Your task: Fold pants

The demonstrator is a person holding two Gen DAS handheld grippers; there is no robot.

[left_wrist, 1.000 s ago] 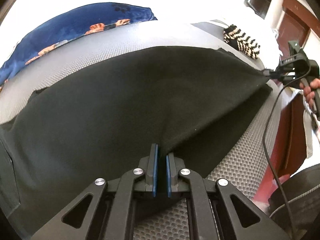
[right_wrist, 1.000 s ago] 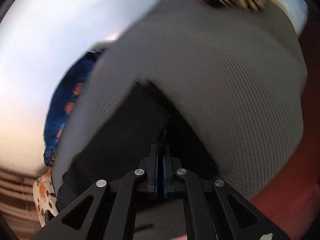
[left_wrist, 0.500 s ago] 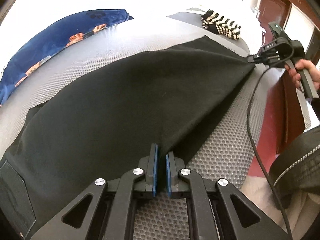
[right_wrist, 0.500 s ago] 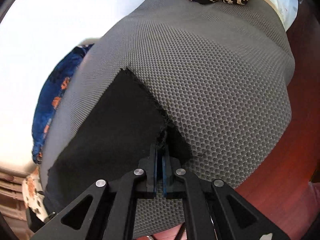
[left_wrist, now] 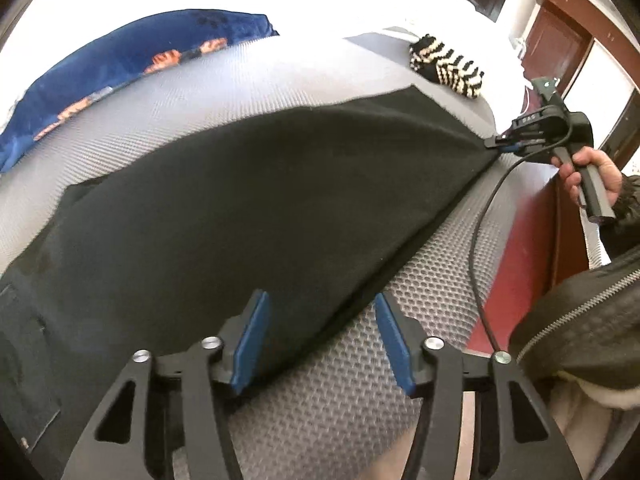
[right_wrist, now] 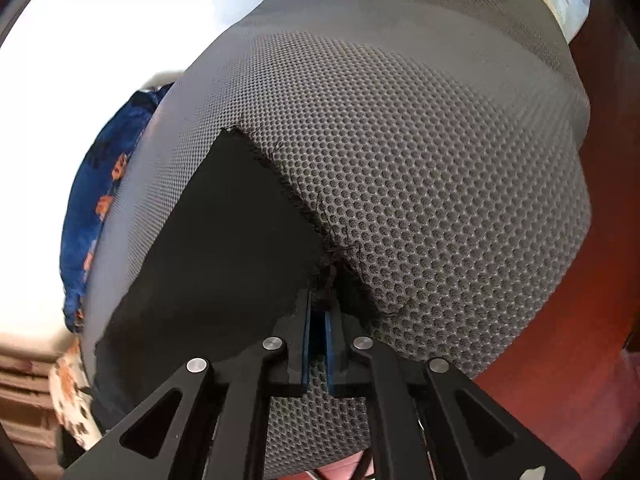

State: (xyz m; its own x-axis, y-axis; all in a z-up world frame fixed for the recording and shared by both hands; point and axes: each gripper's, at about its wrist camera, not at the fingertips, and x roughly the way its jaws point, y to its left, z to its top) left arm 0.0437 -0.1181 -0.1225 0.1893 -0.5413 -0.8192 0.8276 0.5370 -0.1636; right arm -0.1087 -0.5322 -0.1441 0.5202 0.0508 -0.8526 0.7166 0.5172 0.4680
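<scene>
Black pants (left_wrist: pixel 260 208) lie spread flat on the grey mesh mattress (left_wrist: pixel 360 400). My left gripper (left_wrist: pixel 320 298) is opening; the pants' near edge lies loose between its blue pads (left_wrist: pixel 250 340). In the right wrist view the pants (right_wrist: pixel 224 248) end in a frayed hem corner that reaches into the tips of my right gripper (right_wrist: pixel 322 296). Its jaws are parting slightly, with a narrow gap between the pads. From the left wrist view, the right gripper (left_wrist: pixel 496 144) sits at the pants' far right corner, held by a hand (left_wrist: pixel 592 168).
A blue patterned blanket (left_wrist: pixel 140 52) lies at the mattress's far left. A black-and-cream striped knit (left_wrist: pixel 448 68) sits at the far right end. A red-brown wooden bed frame (left_wrist: pixel 520 260) borders the mattress on the right. A cable (left_wrist: pixel 480 240) hangs from the right gripper.
The pants were lowered from a raised, taut hold onto the mattress. My left gripper's jaws went from shut on the edge to wide apart. The right gripper's jaws have parted a little.
</scene>
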